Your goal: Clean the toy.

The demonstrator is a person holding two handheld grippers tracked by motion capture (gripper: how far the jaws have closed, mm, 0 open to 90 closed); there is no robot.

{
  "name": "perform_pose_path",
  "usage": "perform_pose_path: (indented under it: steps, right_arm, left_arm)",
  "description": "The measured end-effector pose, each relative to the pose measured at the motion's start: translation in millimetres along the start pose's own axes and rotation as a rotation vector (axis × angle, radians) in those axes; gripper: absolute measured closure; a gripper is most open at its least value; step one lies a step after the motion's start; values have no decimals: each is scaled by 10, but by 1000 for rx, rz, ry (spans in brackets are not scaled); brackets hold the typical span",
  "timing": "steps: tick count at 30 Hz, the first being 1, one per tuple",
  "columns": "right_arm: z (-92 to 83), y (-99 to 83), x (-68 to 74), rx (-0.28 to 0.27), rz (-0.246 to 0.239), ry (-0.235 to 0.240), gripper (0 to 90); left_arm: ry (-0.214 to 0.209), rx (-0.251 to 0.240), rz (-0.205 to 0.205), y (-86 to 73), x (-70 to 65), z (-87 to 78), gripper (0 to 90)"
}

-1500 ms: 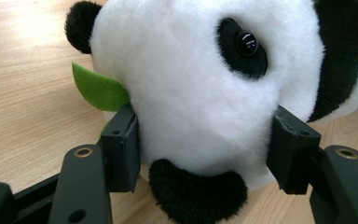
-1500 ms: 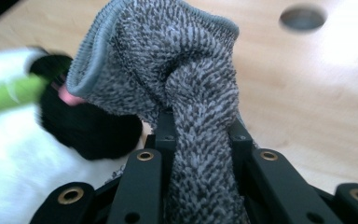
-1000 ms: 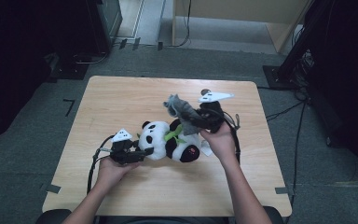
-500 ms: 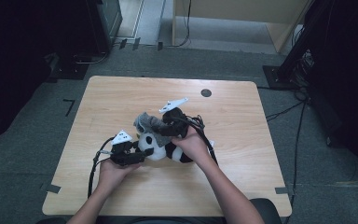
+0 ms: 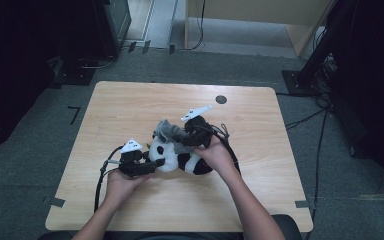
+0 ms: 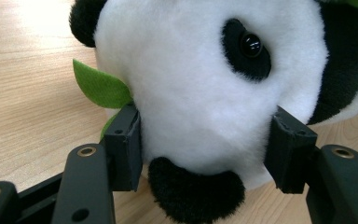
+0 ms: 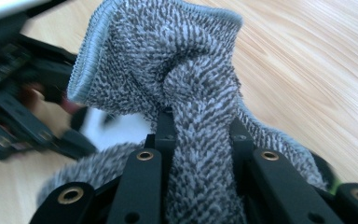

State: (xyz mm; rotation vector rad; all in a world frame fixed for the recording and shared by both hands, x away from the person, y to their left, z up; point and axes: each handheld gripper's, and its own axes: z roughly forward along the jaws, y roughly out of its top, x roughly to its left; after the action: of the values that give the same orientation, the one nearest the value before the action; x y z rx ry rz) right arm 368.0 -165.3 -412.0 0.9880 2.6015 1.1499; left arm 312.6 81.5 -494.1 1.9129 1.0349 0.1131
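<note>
A black-and-white panda plush lies on the wooden table, with a green felt leaf by its head. My left gripper is shut on the panda's white head, one pad on each side of the face. The right gripper is shut on a grey knitted cloth and holds it just above and behind the panda's head. In the right gripper view the cloth bunches up between the jaws, with its hemmed edge on top. The left gripper shows blurred behind it.
A small black round hole sits near the table's far edge. Black cables trail from both grippers across the tabletop. Dark equipment and cabinets stand on the grey floor beyond the table.
My right gripper has carried the grey cloth left and down, from the table's middle right to just over the panda's head. The left gripper and the panda have stayed put.
</note>
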Motion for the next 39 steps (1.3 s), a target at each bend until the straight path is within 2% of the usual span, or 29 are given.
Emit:
perform_pose_path:
  steps: [1, 5, 15, 17, 25, 28, 30, 33, 39]
  right_arm:
    - [-26, -32, -35, 2, 10, -3, 745]
    - [-104, -136, -111, -31, 38, 40, 747]
    - [-329, -283, -174, -82, 57, 10, 752]
    - [-397, -318, -197, -82, 64, -13, 752]
    - [-533, -585, -298, -85, 93, -2, 758]
    - [-566, -679, -351, -84, 108, -8, 758]
    - [-577, -754, -387, -96, 111, -19, 758]
    - [-583, -866, -457, -109, 138, -4, 761]
    - [-619, -1010, -568, -68, 168, -20, 760]
  left_arm:
    - [-2, 0, 1, -2, 2, 0, 389]
    - [-9, 1, 3, -4, 10, 4, 388]
    - [-24, 14, -22, 6, 33, 13, 384]
    - [-28, 15, -37, 9, 43, 13, 384]
    - [-39, 25, -53, 32, 64, 12, 383]
    - [-51, 19, -76, 37, 84, 17, 378]
    - [-55, 19, -75, 43, 88, 19, 379]
    - [-54, 23, -72, 54, 88, 20, 379]
    - [-57, 22, -61, 66, 93, 21, 378]
